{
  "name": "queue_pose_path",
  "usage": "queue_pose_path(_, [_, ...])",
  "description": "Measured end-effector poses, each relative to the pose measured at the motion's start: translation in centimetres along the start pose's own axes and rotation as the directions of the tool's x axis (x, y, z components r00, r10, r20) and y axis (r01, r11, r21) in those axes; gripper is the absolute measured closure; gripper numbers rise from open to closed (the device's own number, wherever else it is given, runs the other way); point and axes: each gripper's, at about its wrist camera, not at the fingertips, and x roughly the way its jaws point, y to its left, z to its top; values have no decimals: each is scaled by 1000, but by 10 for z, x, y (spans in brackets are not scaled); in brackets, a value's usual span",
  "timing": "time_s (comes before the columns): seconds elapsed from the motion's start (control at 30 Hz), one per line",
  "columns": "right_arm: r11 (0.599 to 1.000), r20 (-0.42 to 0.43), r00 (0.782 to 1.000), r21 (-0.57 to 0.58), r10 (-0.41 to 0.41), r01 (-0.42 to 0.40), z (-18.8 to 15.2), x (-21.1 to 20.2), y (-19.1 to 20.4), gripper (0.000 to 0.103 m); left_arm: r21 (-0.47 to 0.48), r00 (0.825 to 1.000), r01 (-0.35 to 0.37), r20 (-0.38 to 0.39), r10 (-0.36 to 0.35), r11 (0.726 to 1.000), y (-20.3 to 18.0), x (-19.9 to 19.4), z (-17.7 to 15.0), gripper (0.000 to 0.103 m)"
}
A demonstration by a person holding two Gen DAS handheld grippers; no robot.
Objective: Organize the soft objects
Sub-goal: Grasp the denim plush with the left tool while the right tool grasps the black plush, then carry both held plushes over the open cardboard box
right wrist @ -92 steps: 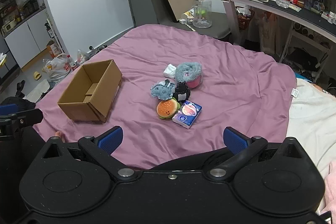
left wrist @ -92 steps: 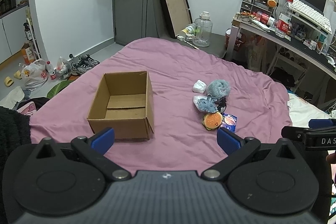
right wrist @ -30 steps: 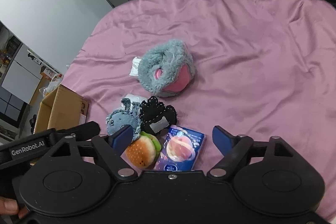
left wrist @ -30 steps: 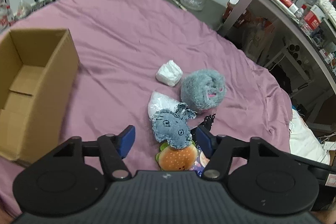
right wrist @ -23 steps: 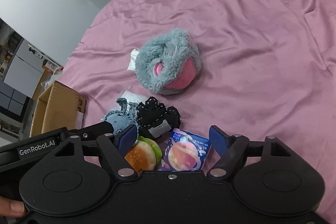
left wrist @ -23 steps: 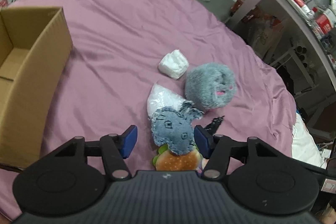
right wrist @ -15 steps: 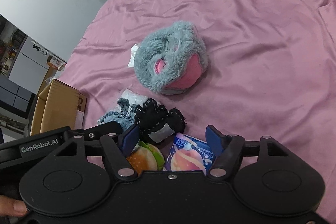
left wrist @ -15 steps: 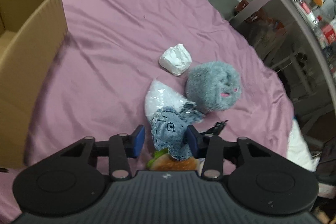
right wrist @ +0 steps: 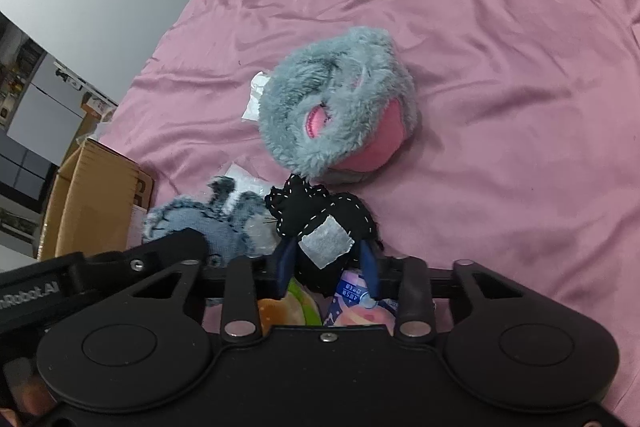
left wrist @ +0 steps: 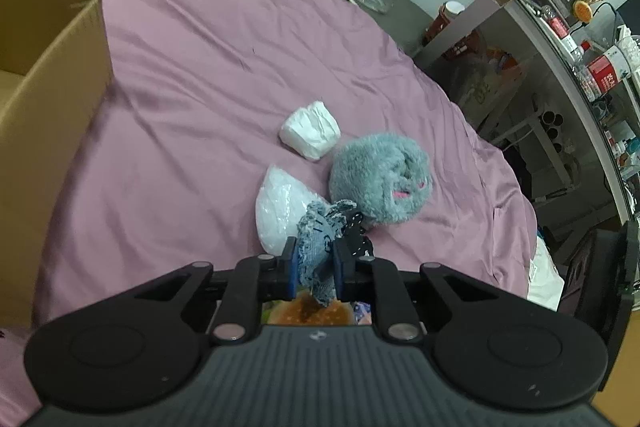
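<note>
Two pickups at once, at the grasping step. The left gripper has its fingers pinched on the denim toy, which bunches up between the blue pads and pokes out ahead of the tips. The right gripper has its fingers closed in around the black stitched toy; the pads press its flanks, and its grey patch sits between them. Whether either toy has left the bedcover cannot be told. Ahead of both pairs of fingers lies the fluffy grey plush; beyond the left tips are a clear bag and a white bundle. Beneath the fingers, near the grippers' bodies, a burger toy and a tissue pack lie partly hidden. The cardboard box stands well off to the left of the left fingers, open side up. Next, judging by the task: lift both toys straight up without loosening, carry them leftward over the box, and release only once they are above its opening.
</note>
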Motion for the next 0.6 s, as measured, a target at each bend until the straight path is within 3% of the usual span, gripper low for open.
queue_pose_path(0.13, [999, 9, 999, -15, -35, 35, -1, -6, 8, 85, 9, 1000, 3, 31, -3, 1000, 2, -9, 2, 87])
queue_pose_path(0.6, [990, 92, 988, -60, -125, 131, -4, -53, 47, 85, 80, 988, 40, 142, -51, 996, 2, -56, 7, 87])
